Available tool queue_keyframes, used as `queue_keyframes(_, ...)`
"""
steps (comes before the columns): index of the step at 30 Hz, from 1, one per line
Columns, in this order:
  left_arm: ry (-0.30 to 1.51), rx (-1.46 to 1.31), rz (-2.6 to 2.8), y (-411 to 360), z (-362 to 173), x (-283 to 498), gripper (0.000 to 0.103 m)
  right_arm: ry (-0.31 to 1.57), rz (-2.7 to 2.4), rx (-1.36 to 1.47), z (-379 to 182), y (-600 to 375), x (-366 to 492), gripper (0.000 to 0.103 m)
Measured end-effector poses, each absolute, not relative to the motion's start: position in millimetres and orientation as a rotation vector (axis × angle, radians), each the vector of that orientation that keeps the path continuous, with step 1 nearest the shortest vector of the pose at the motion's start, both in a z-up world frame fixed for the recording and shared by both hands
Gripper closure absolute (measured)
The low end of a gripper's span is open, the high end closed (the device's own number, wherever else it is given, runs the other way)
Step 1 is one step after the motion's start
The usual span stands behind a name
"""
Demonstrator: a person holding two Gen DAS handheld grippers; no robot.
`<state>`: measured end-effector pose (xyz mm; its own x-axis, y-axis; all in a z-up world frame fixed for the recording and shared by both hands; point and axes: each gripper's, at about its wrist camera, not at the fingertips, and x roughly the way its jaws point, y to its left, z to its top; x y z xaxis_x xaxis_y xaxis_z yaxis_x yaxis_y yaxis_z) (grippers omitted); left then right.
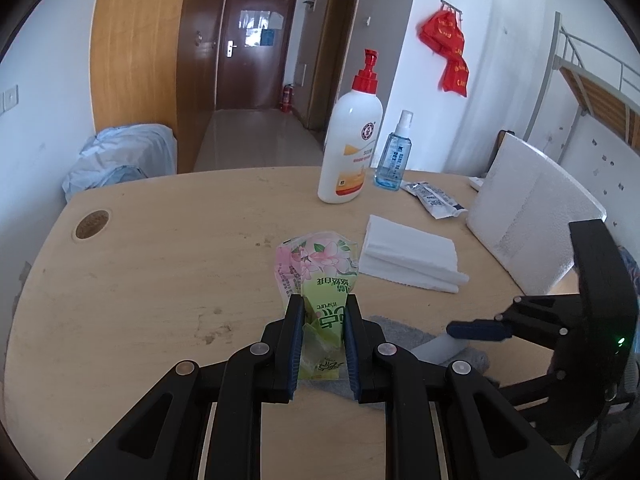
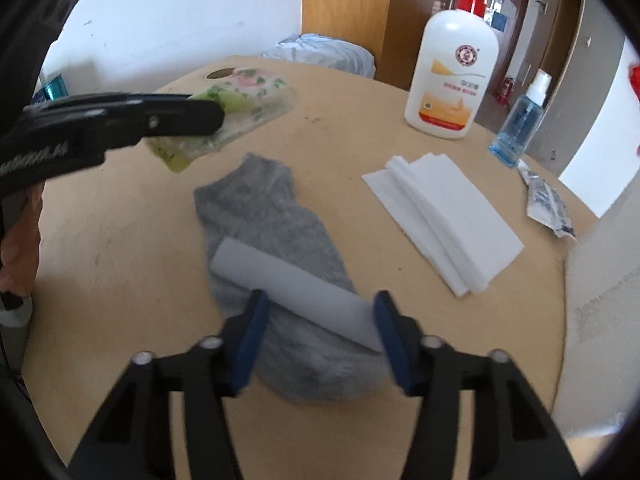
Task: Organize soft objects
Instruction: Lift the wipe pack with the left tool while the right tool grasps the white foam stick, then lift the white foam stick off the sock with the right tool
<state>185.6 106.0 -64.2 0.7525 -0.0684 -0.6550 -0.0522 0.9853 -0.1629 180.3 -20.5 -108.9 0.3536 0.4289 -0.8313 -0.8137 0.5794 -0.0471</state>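
Note:
My left gripper [image 1: 322,300] is shut on a green floral tissue pack [image 1: 316,264] and holds it just above the wooden table [image 1: 160,280]. In the right wrist view that pack [image 2: 256,92] sticks out past the left gripper's fingertips [image 2: 212,114] at the upper left. A grey sock [image 2: 260,208] lies flat in the middle of the table. Across it lies a pale flat strip [image 2: 296,284]. My right gripper [image 2: 320,300] straddles the strip's near part, jaws apart, with the strip between them and no clear squeeze on it.
A folded white tissue stack [image 2: 440,208] lies right of the sock. Behind it stand a white pump bottle [image 2: 452,64] and a blue spray bottle [image 2: 520,120], with a sachet [image 2: 548,208] nearby. A white foam board [image 1: 532,220] leans at the table's right edge.

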Motion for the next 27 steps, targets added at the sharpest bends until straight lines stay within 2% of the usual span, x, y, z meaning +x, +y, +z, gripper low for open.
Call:
queue_keyframes(2,0.72,-0.178,-0.015,106,-64,185,0.083,0.895,0.847,-0.484,-107,-25,181,0.065)
queue_keyframes(3,0.72,-0.177,-0.016,106,-64,185,0.083,0.898,0.845,-0.484,-106,-26,181,0.065)
queue_keyframes(10,0.714,-0.19,-0.016,109,-62,185,0.083,0.885,0.904,-0.546,-107,-10,185,0.065)
queue_keyframes(15,0.715,-0.2,-0.024,110,-62,186,0.083,0.878,0.926,-0.554,-111,-11,182,0.06)
queue_keyframes(22,0.72,-0.202,-0.03,110,-63,186,0.083,0.866,0.927,-0.533,-114,-9,184,0.06)
queue_keyframes(27,0.719,-0.202,-0.028,111,-62,186,0.083,0.894,0.895,-0.466,-111,-15,188,0.087)
